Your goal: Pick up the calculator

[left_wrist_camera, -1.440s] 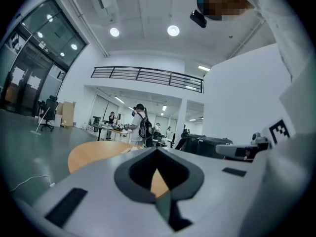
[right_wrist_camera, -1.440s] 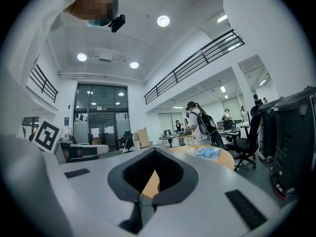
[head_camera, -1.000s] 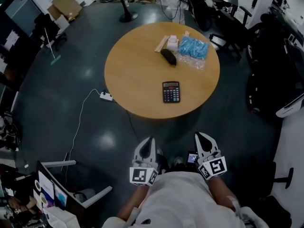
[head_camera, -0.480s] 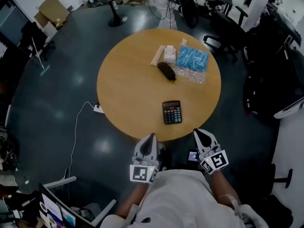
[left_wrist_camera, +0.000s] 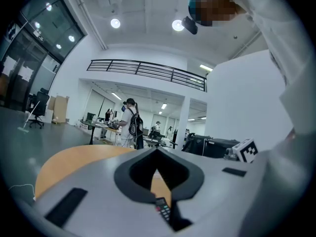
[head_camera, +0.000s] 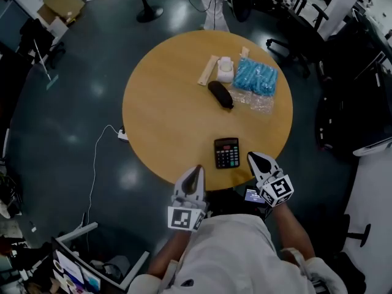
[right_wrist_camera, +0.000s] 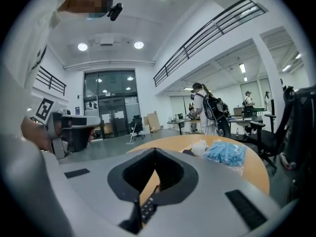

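A black calculator (head_camera: pixel 227 153) lies flat near the front edge of the round wooden table (head_camera: pixel 165 115). My left gripper (head_camera: pixel 196 168) is shut and empty, its tip at the table's front rim, left of the calculator. The right gripper (head_camera: pixel 252 157) is shut with nothing in it, its tip over the rim just right of the calculator. In the left gripper view the calculator (left_wrist_camera: pixel 163 210) shows below the closed jaws (left_wrist_camera: pixel 157 153). From the right gripper view, the calculator (right_wrist_camera: pixel 146 206) peeks under the closed tip (right_wrist_camera: pixel 155 152).
At the table's far side lie a black pouch (head_camera: pixel 220 94), a bag of blue pieces (head_camera: pixel 255 78), a white object (head_camera: pixel 226 69) and a wooden stick (head_camera: pixel 208 70). A power strip (head_camera: pixel 122 133) with its cable lies on the floor left. Office chairs (head_camera: pixel 294 23) stand at the right.
The table has come closer. Both grippers have moved forward from over the floor to its front edge, and the right one now flanks the calculator.
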Available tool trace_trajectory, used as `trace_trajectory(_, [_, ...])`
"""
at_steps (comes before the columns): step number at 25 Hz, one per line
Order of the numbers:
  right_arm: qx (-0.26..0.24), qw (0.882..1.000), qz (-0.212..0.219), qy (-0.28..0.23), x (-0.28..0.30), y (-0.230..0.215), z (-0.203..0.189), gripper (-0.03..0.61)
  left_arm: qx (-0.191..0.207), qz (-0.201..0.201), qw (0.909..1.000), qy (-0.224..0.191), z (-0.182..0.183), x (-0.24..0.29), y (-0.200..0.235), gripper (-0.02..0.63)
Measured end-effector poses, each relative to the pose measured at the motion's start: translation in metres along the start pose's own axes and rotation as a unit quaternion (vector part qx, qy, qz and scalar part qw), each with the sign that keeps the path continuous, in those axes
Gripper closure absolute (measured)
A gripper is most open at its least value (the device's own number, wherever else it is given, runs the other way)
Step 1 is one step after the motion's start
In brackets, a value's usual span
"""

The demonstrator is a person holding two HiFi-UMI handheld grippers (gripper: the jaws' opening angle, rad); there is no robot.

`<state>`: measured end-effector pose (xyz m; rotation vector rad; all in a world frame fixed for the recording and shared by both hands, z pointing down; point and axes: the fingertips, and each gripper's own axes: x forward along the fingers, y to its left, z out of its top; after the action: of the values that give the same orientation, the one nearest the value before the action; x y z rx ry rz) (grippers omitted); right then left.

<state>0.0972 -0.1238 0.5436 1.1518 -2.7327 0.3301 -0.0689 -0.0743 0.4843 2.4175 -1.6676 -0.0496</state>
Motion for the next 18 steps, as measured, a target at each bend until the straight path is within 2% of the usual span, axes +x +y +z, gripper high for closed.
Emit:
trace_trajectory(4, [-0.005,0.999,0.033,0.038,0.039,-0.024,-0.028,0.563,-0.015,0.021,0.9997,0.003,0.0,0.012,0.01,0.607])
trace_trajectory(9, [-0.001,0.99,0.069,0.119,0.081,-0.056,-0.087,0.56,-0.017,0.026,0.9993,0.023,-0.01,0.021,0.015,0.607])
trace_trajectory(11, [0.006,0.984,0.098,0.152,0.093,-0.062,-0.11,0.547,-0.016,0.03,0.999,0.029,-0.015,0.024,0.018,0.607])
trace_trajectory(14, [0.006,0.969,0.137,0.204,0.109,-0.068,-0.144,0.44,-0.01,0.033,0.9987,0.038,-0.021,0.028,0.02,0.607])
trace_trajectory(18, [0.003,0.949,0.174,0.262,0.119,-0.071,-0.179,0.406,-0.023,0.046,0.9974,0.05,-0.028,0.024,0.023,0.607])
